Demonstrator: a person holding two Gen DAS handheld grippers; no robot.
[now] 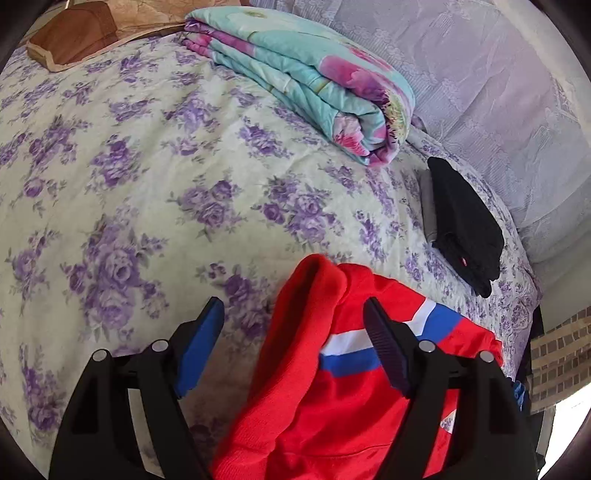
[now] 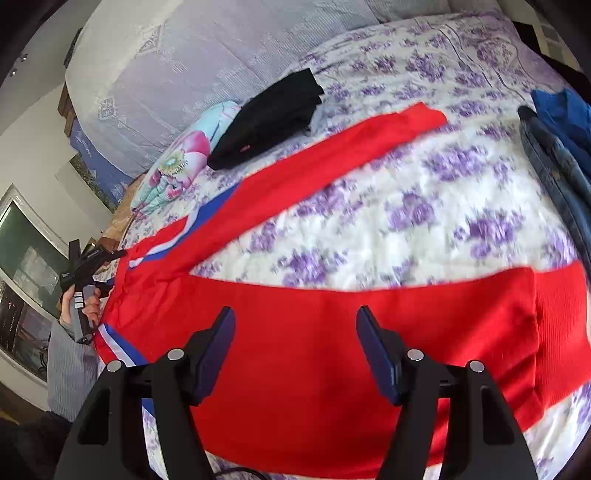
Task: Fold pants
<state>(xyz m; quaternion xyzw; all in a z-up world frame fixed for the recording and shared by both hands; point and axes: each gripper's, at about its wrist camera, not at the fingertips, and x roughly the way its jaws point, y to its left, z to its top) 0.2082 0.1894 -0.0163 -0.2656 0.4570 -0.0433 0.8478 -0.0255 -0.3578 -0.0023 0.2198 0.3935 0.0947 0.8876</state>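
Red pants (image 2: 332, 332) with white and blue side stripes lie spread on the floral bed cover (image 2: 424, 206), their two legs apart in a V. My right gripper (image 2: 295, 312) hovers open above the near leg, nothing between its pads. In the left wrist view the waist end of the pants (image 1: 332, 398) lies bunched under my left gripper (image 1: 293, 302). That gripper is open, its fingers either side of the cloth without pressing on it. At the far left of the right wrist view, a hand (image 2: 83, 306) holds the left gripper's handle at the waist end.
A folded turquoise and pink quilt (image 1: 314, 81) and a folded black garment (image 1: 465, 225) lie toward the lace-covered headboard (image 1: 480, 74). Jeans and a blue garment (image 2: 554, 147) are piled at the bed's right edge. A brown pillow (image 1: 74, 33) sits far left.
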